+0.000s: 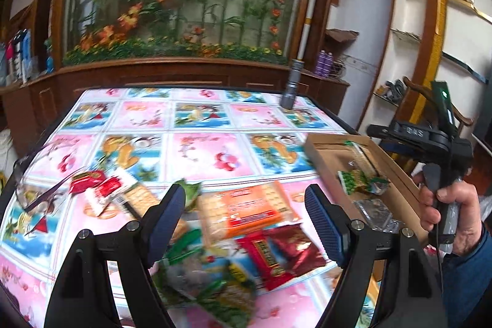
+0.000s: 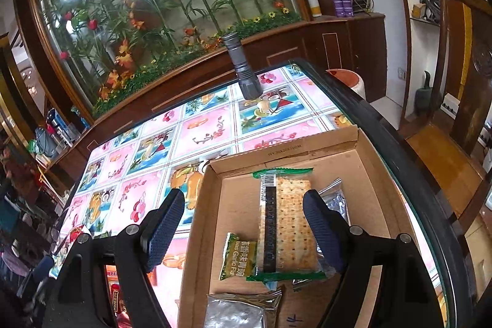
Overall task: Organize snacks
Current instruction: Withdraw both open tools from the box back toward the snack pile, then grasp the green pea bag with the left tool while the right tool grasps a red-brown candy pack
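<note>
Both tongs are standing apart and empty as we are working. Left tongs [image 1: 246, 220] are hovering over loose snacks on the surface [image 1: 200, 143]: an orange cracker packet [image 1: 246, 209] between the tips, a red wrapper [image 1: 276, 257] just below it. Right tongs [image 2: 244, 223] are hanging over the cardboard box [image 2: 378, 174], above a green-edged cracker pack [image 2: 289, 223] beside a garlic pea pouch [image 2: 238, 255]. We are judging these light, crinkly and slippery, the crackers brittle; pinching across the short sides seems safest. Box walls are crowding the right tongs; beyond both lies open surface up to the flashlight [image 2: 243, 69].
</note>
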Available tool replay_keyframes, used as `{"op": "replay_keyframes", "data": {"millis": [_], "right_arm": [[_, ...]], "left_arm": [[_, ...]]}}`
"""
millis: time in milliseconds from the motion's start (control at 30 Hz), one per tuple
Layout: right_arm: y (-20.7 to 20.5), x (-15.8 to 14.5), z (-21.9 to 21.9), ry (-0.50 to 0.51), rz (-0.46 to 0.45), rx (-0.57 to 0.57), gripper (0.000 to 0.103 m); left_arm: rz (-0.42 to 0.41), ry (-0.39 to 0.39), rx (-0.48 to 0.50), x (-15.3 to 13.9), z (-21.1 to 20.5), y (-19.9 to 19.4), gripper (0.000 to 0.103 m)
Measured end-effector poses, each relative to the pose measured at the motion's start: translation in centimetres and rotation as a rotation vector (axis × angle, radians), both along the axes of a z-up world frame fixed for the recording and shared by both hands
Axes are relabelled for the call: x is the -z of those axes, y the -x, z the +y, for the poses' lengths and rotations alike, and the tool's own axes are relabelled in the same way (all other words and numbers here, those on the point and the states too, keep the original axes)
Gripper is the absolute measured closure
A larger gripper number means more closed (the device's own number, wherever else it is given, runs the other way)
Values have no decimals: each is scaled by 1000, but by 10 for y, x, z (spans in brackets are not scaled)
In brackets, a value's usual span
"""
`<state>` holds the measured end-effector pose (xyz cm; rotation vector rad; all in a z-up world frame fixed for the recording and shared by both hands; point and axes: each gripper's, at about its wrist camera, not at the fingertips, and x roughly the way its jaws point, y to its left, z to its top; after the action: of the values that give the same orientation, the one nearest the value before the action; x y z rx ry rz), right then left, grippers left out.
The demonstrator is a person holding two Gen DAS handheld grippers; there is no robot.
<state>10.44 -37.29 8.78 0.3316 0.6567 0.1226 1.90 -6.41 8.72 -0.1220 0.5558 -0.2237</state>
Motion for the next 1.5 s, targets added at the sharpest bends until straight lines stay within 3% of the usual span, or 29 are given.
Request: {"op": "replay_keyframes", "data": {"millis": [233, 500, 667, 833, 967, 1133, 1167, 1233, 1433, 1500], "right_arm": [[2, -1, 9, 27, -21, -20, 20], [15, -13, 29, 20, -118, -77, 20], [27, -22, 67, 6, -166, -235, 20], [35, -19, 120, 1, -119, -397, 20], [34, -2, 156, -4, -22, -486, 20], [31, 23, 179, 32, 81, -514, 20], [33, 26, 179, 45, 84, -508, 20], [34, 32, 180, 82, 99, -493, 20], [36, 49, 181, 176, 141, -502, 25], [38, 50, 181, 214, 133, -500, 31]], "left_arm": [[17, 26, -89, 2, 40, -2, 24], [47, 77, -173, 6, 85, -4, 24], [75, 107, -222, 9, 109, -8, 24], [127, 151, -244, 17, 124, -14, 24], [158, 130, -223, 21, 118, -17, 24], [165, 108, -176, 20, 109, -16, 25], [175, 102, -141, 21, 107, -16, 27], [201, 94, -78, 23, 102, -17, 40], [248, -26, 118, 32, 83, -6, 41], [251, -59, 163, 34, 81, 0, 41]]}}
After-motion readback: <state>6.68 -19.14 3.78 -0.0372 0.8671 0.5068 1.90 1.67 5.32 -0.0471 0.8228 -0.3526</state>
